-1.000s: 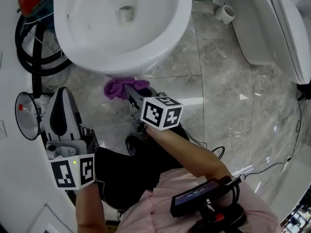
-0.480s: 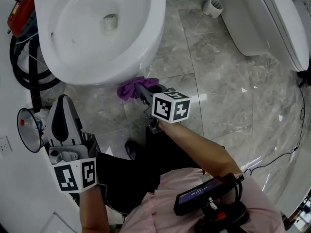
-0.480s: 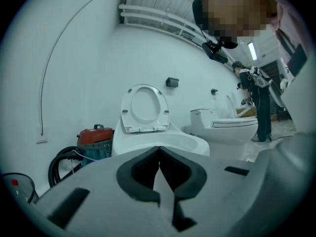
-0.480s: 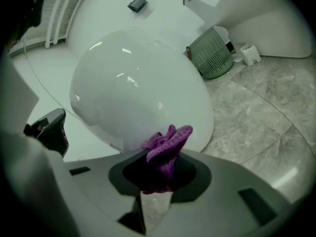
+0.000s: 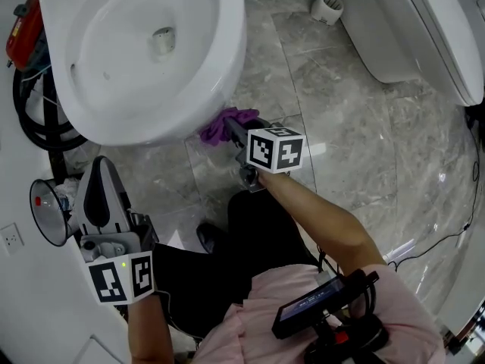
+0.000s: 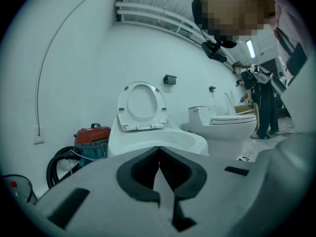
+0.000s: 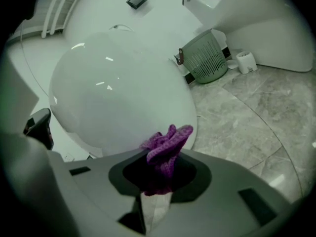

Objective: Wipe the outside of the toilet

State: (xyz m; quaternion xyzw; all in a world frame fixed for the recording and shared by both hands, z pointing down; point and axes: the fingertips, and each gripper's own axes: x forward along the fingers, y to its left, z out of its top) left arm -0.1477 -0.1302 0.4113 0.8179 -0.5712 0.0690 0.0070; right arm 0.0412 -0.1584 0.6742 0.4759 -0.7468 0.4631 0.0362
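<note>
toilet (image 5: 227, 59) stands on the floor (image 5: 341, 127) ahead; our right gripper (image 7: 157, 184) fingers pinch a purple cloth (image 7: 165, 144), bunch aimed at the bowl's outer wall, prob. to wipe. left gripper (image 6: 159, 174) fingers pressed together, empty, off to the side.

left claw (image 6: 159, 154), right claw (image 7: 159, 174): grey | cubes (image 5: 121, 277): black-white markers | top (image 5: 250, 317): pink | trousers (image 5: 204, 279): black

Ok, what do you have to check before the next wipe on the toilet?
1. Purple cloth held in the fingers of the right gripper: ok.
2. Cloth pressed on the toilet's outer side: cannot tell.
3. Left gripper shut, empty, away from the bowl: ok.
4. Seat raised, out of the way: ok.
5. Black hose clear of the cloth: ok.
</note>
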